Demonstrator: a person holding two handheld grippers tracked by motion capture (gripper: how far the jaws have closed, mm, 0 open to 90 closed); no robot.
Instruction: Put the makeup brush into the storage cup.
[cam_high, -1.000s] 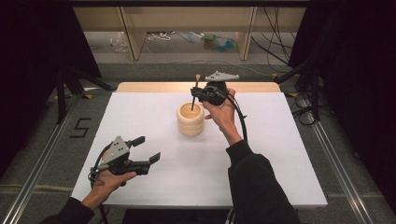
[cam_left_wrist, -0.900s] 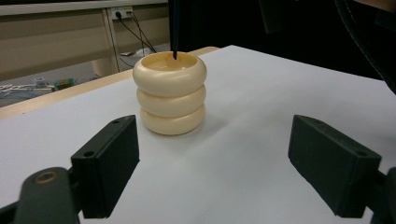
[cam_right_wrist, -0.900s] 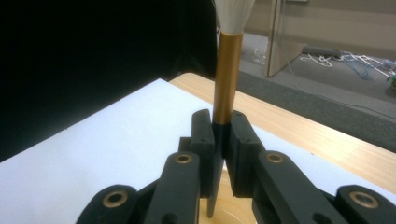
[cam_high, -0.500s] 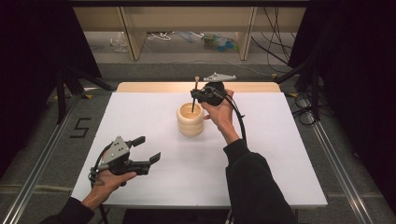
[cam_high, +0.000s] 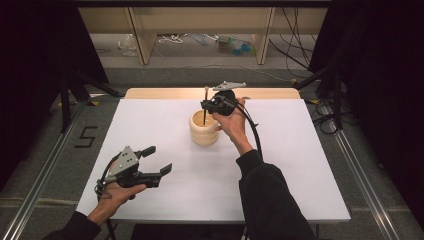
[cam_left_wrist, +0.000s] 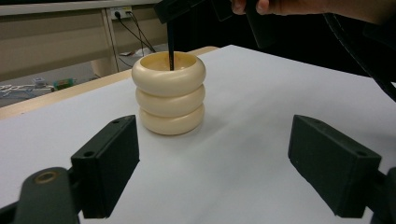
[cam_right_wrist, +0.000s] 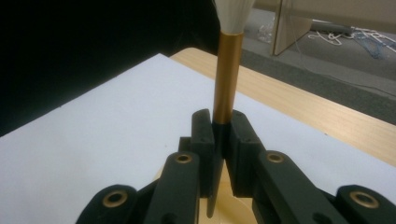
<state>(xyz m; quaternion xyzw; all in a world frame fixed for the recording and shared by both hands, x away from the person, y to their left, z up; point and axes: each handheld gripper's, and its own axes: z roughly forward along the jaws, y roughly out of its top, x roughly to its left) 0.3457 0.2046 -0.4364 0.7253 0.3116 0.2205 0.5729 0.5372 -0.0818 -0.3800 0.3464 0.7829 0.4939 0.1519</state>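
Cream ringed holder takes the brush clamped in my right gripper; left gripper gapes empty.

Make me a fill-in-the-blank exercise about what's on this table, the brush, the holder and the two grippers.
1. The right gripper is shut on a ____.
2. The cream holder looks like ____ stacked rings.
3. The lower end of the brush hangs inside the holder's ____.
4. The left gripper, near the table's front left corner, has its jaws ____.

Missing words: brush; three; opening; open
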